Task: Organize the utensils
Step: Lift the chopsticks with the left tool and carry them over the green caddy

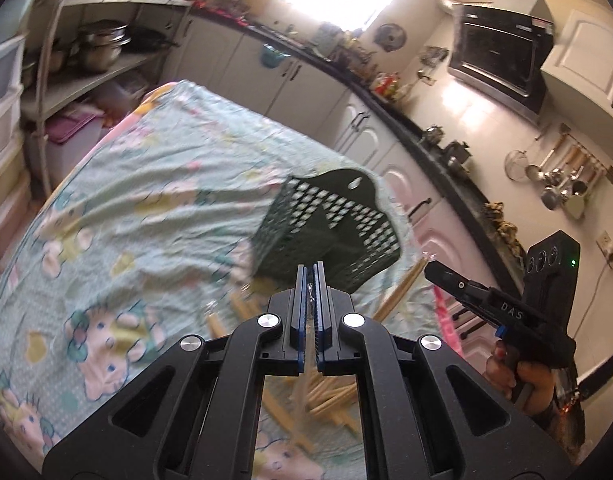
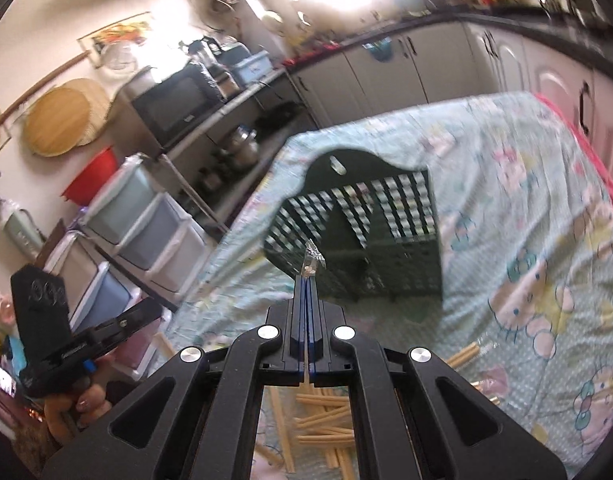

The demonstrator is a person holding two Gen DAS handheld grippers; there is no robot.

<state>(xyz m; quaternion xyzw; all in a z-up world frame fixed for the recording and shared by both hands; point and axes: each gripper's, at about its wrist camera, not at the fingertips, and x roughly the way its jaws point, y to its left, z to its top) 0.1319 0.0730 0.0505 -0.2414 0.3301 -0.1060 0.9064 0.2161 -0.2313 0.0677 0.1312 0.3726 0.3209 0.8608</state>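
A dark green perforated basket (image 1: 326, 232) (image 2: 366, 232) lies on the cartoon-print tablecloth (image 1: 146, 200) (image 2: 526, 200). Pale wooden chopsticks (image 1: 330, 396) (image 2: 326, 412) are scattered loosely on the cloth below both grippers, some under clear plastic. My left gripper (image 1: 310, 266) is shut, with a thin sliver of clear plastic wrapper (image 1: 309, 292) pinched between its pads. My right gripper (image 2: 308, 278) is shut too, and a crumpled tip of clear wrapper (image 2: 312, 258) sticks out past its fingertips. Both are held above the table. Each gripper shows in the other's view (image 1: 428, 268) (image 2: 156, 306), held by a hand.
A dark counter over white cabinets (image 1: 386, 148) (image 2: 426, 64) runs behind the table. A shelf with steel pots (image 1: 102, 44) (image 2: 242, 144), a microwave (image 2: 174, 104) and stacked plastic drawers (image 2: 146, 220) stand to one side. Ladles hang on the wall (image 1: 562, 184).
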